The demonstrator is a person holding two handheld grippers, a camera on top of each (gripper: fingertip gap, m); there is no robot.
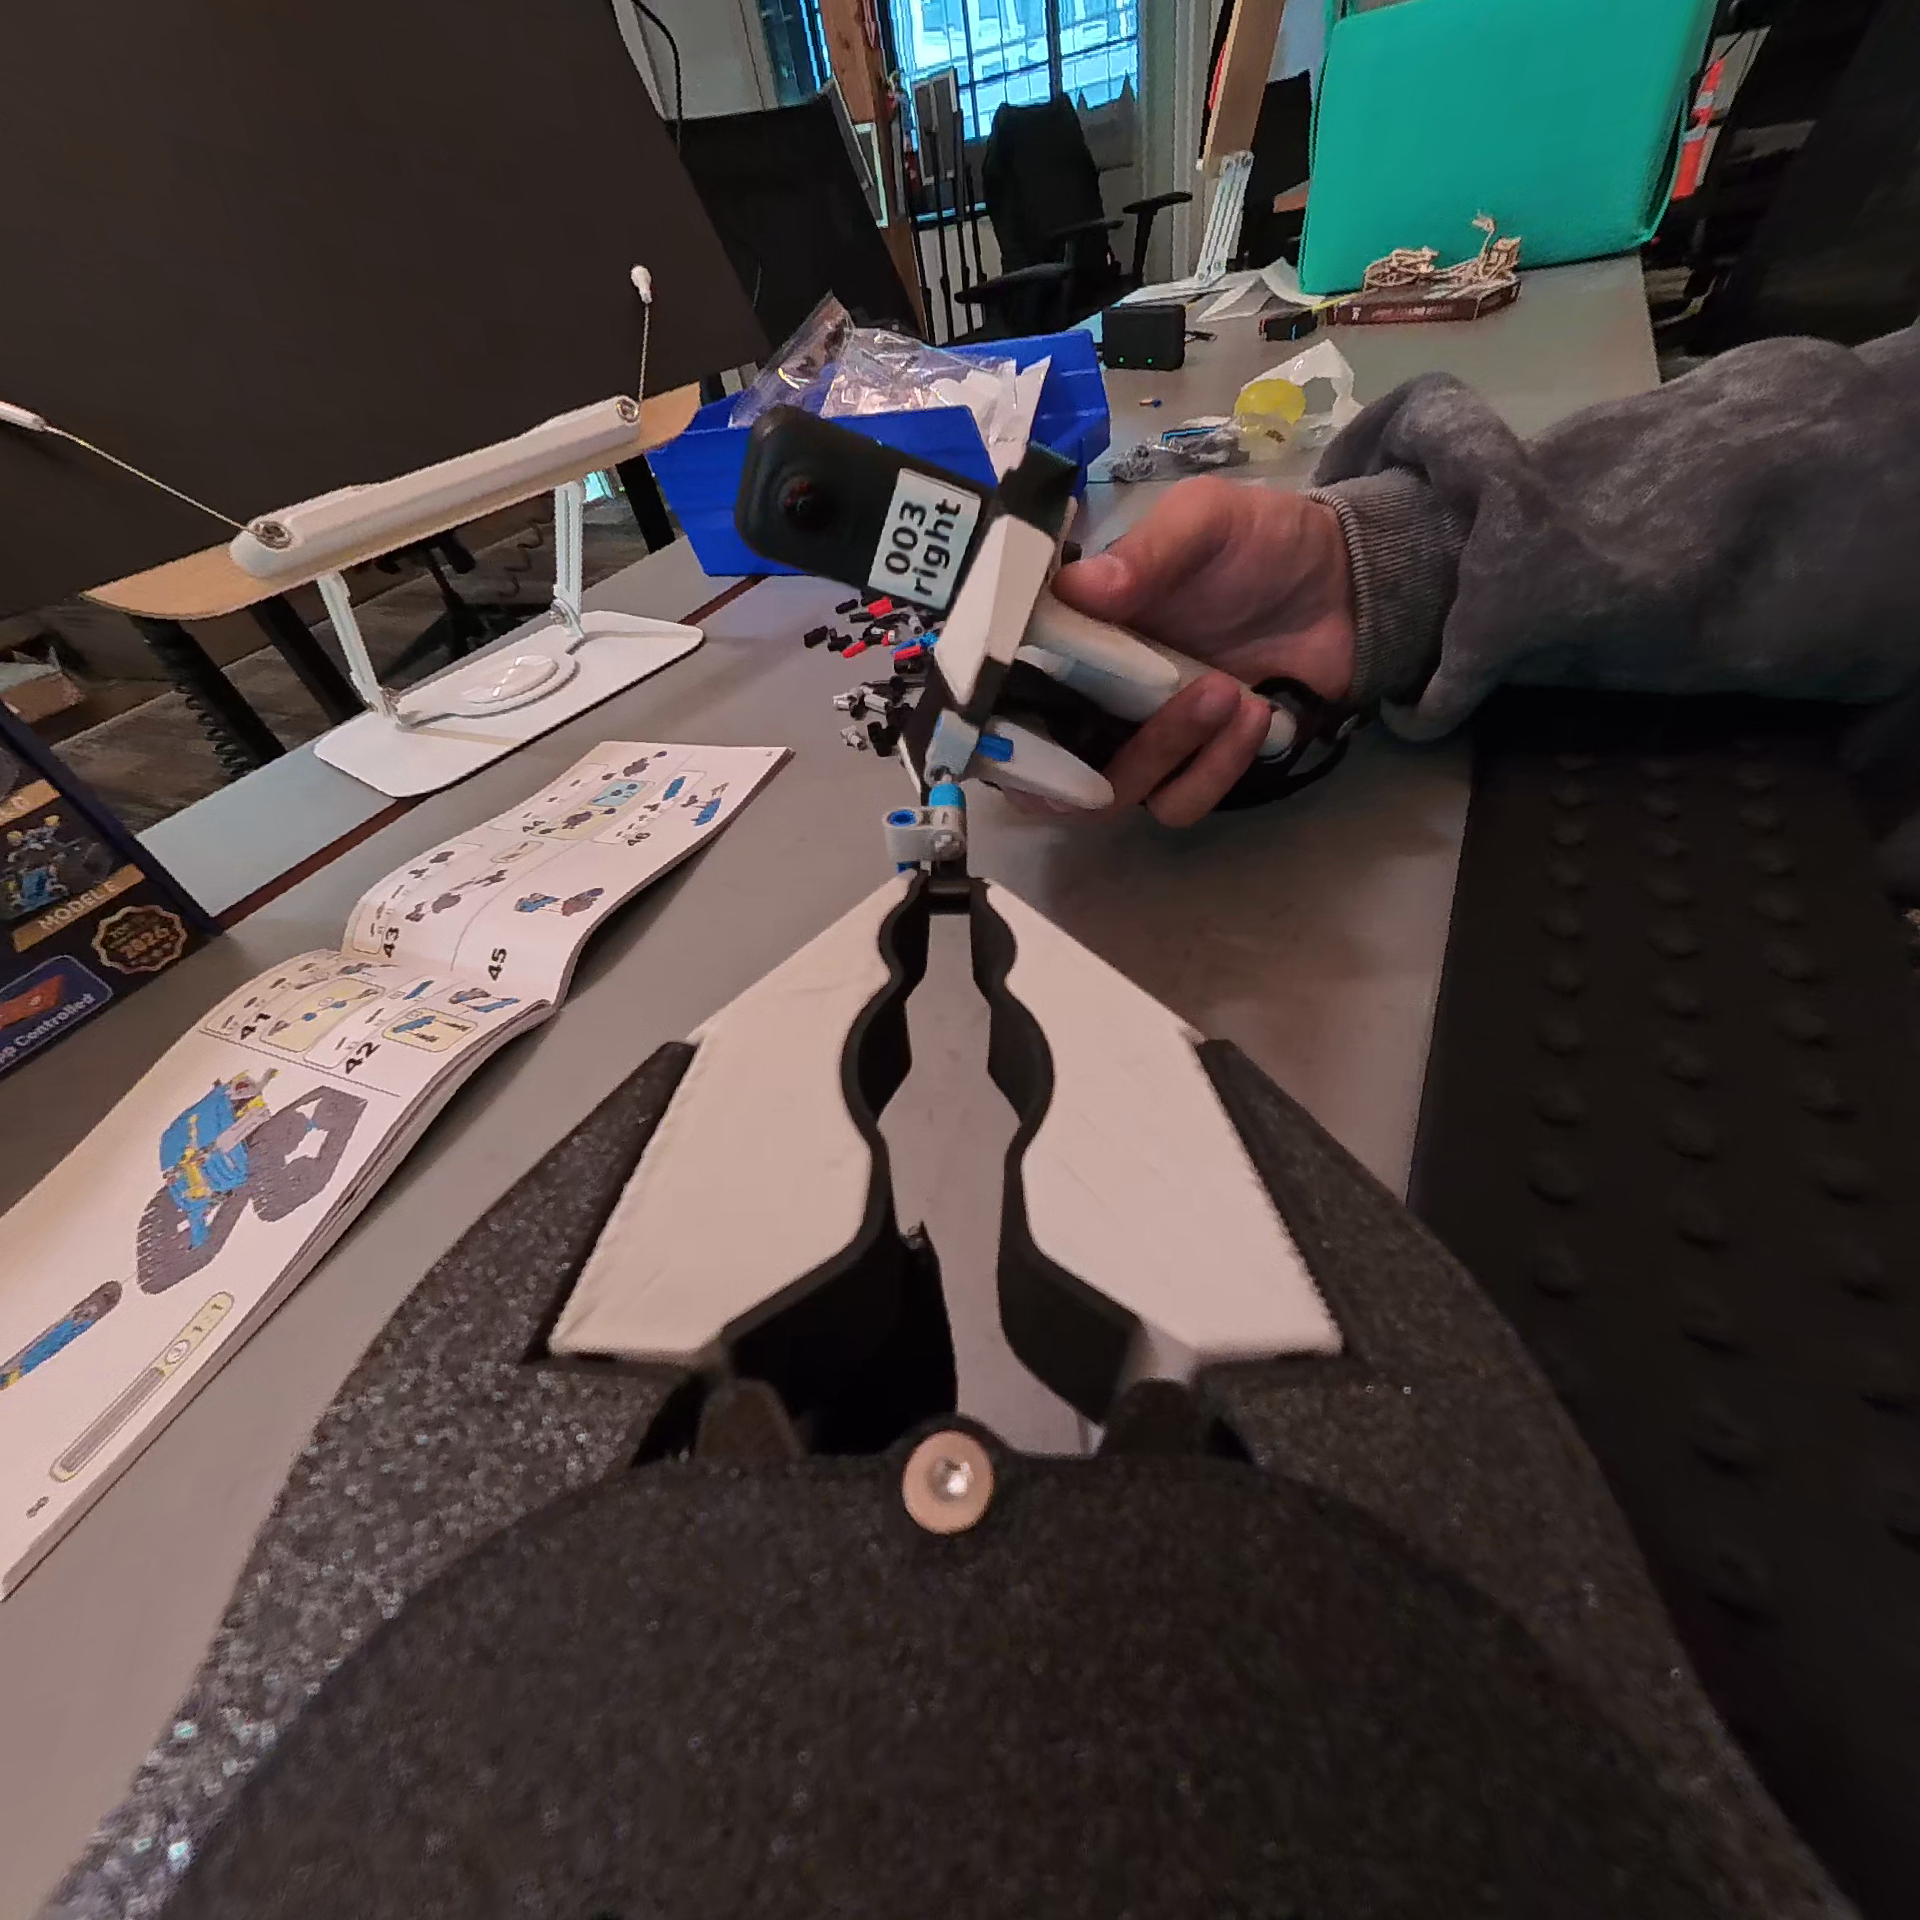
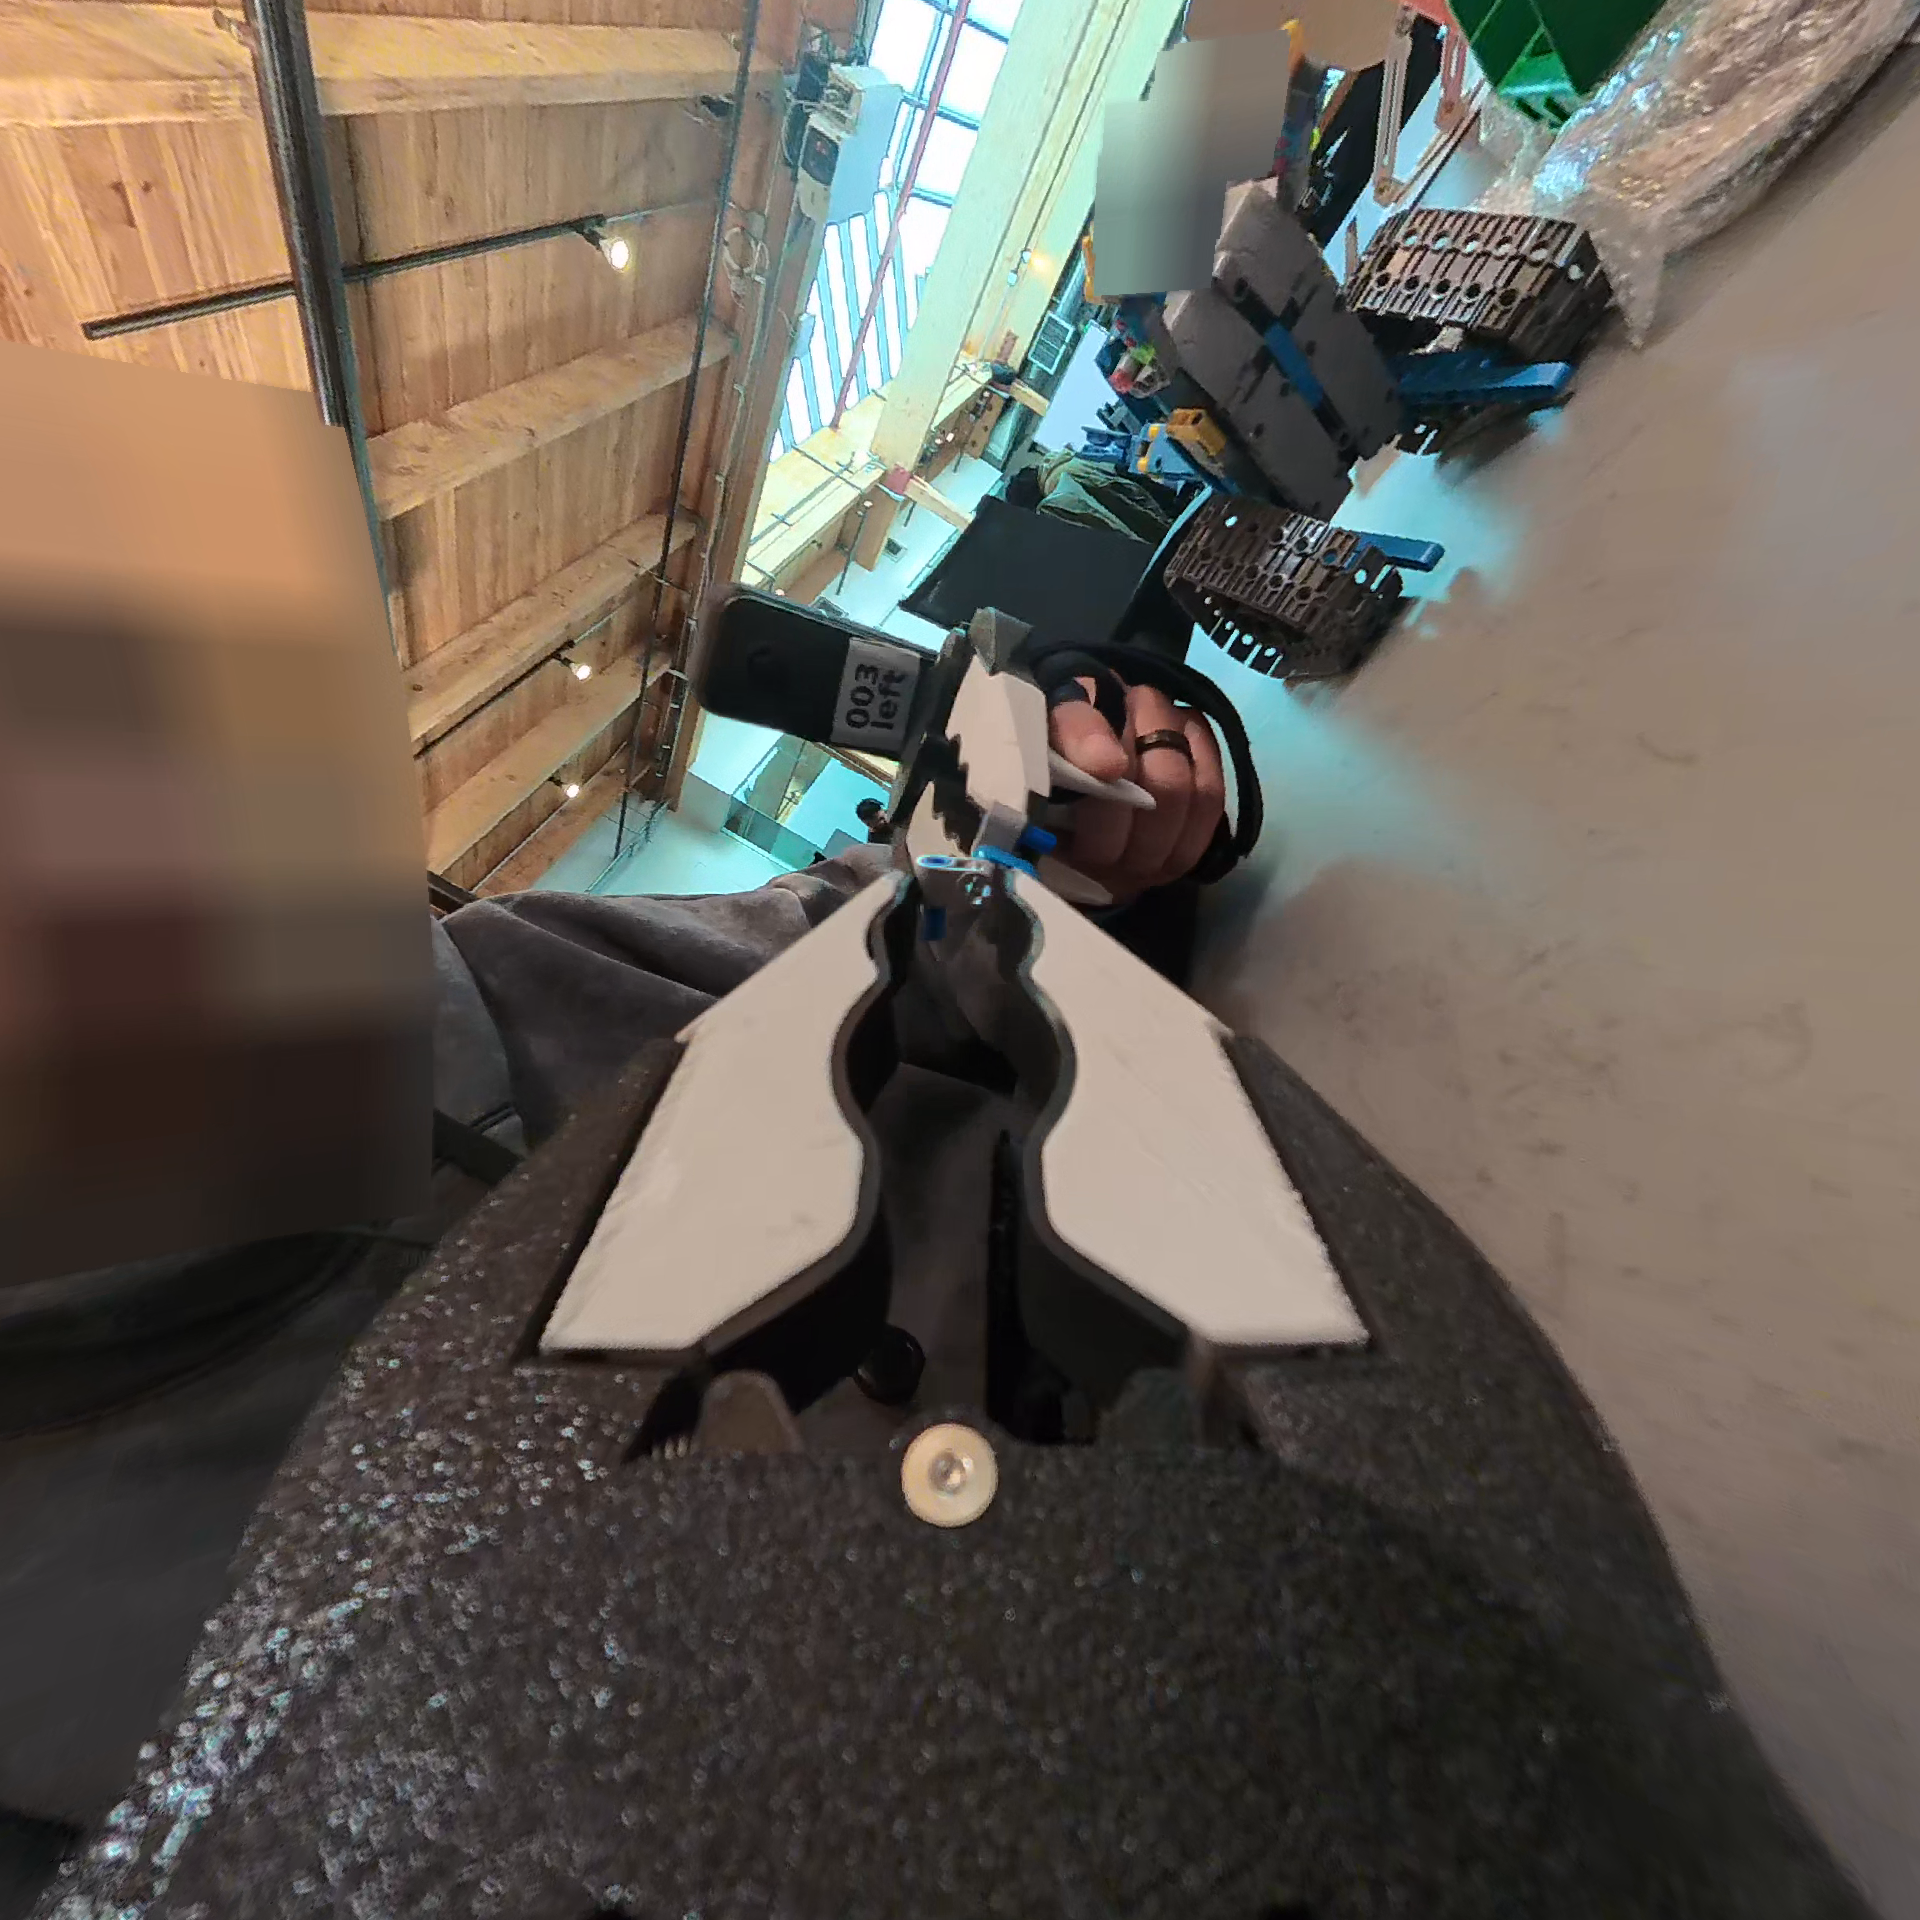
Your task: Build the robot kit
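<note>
Tongs met tip to tip above the desk (image 1: 1195,935): left tongs (image 1: 943,883) were closed on a grey piece (image 1: 920,831), and right tongs (image 2: 951,883) seemed closed on its blue pin (image 1: 943,798). Booklet (image 1: 343,1018) lay open nearby.

white-and-black grippers (image 1: 940,883), grey-and-blue brick piece (image 1: 925,826), blue bin (image 1: 883,457), grey table (image 1: 1195,935)

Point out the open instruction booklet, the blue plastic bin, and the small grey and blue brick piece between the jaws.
Open instruction booklet (image 1: 343,1049): left wrist view, centre fold.
Blue plastic bin (image 1: 727,488): left wrist view, front wall.
Small grey and blue brick piece (image 1: 925,828): left wrist view, grey connector body.
</note>
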